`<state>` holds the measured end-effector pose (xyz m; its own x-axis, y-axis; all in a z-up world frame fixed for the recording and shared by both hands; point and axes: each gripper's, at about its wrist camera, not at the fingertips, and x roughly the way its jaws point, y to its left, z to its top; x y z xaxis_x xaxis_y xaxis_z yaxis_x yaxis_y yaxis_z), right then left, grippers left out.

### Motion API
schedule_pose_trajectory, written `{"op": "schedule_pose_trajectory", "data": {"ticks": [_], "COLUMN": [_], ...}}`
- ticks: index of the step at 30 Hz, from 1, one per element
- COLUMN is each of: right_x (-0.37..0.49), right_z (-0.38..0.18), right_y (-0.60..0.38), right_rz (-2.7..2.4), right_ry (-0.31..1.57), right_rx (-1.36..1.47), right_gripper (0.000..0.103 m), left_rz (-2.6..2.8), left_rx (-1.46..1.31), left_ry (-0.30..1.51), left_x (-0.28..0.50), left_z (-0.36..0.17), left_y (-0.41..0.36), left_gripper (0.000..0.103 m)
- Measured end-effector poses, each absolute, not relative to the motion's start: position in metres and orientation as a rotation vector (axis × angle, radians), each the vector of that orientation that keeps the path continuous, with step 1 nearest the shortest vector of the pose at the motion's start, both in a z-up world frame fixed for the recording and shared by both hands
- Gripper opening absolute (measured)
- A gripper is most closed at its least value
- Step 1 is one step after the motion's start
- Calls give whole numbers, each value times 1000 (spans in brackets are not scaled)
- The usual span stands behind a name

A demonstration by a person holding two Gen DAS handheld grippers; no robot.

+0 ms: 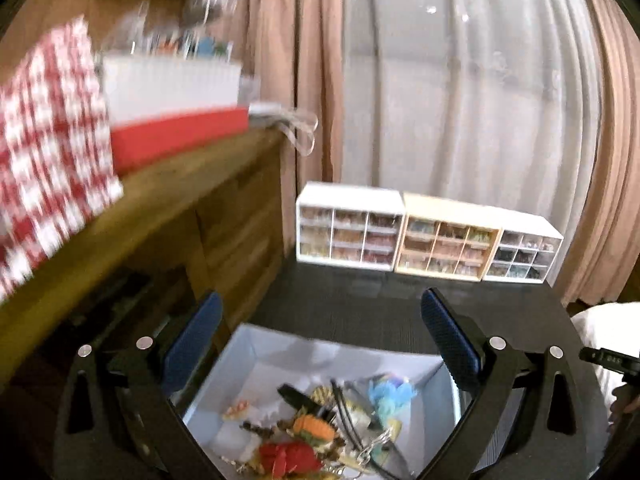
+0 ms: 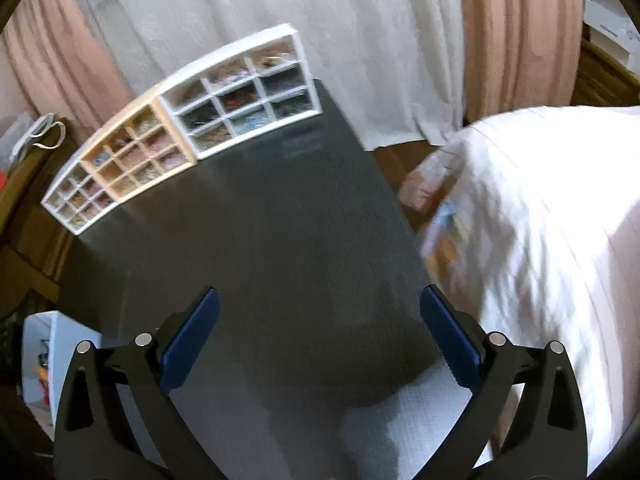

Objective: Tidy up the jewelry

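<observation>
The left gripper (image 1: 320, 344) stands spread wide with nothing between its blue pads (image 1: 448, 344), hanging over a pale blue box (image 1: 256, 364) that sits on the dark counter (image 1: 360, 304) at the 6 o'clock edge of the left wrist view. Inside the box lies a tangled heap of jewelry (image 1: 320, 432): a red piece at about 6 o'clock, an orange one just above it, a light blue tassel-like piece toward 4 o'clock, black cords and a bit of silver chain among them; the finer pieces are too blurred to name. At the far end of the counter, toward 12 o'clock from the box, three small drawer organizers stand side by side and touching: a white one (image 1: 350, 226) on the left, a cream one (image 1: 450, 240) in the middle, and another white one (image 1: 526, 254) on the right, each a grid of clear drawers with small coloured contents. A wooden shelf unit (image 1: 192, 200) rises at 9 o'clock, carrying a red-and-white checked bag (image 1: 48, 152) and a red-and-white box (image 1: 176, 108). Pink curtains (image 1: 296, 60) and a white sheer hang behind. The right gripper (image 2: 320, 332) is likewise wide and empty, over bare counter, with white bedding (image 2: 540, 220) at 3 o'clock.
</observation>
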<state>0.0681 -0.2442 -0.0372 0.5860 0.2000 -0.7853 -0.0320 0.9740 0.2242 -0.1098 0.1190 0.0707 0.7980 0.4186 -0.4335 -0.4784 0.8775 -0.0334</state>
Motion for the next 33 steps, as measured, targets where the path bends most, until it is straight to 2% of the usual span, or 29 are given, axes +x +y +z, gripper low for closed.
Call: {"op": "schedule_pose_trajectory", "data": {"ticks": [7,19,33], "right_x": [68,71,76], "right_z": [-45,-56,-62], "right_y": [-253,-240,-227], "right_rz": [139,205,322], "right_ry": [951,970,917], "right_rx": [213,193,160], "right_gripper": [96,96,96], "left_rz": [319,131,223], "left_rx": [-159,-84,-18], "left_ry": [493,633,735], "left_x": [-81,-34,8], "left_z": [70,37,6], "left_y": [67,-37,-70], "left_gripper": [99,99,99]}}
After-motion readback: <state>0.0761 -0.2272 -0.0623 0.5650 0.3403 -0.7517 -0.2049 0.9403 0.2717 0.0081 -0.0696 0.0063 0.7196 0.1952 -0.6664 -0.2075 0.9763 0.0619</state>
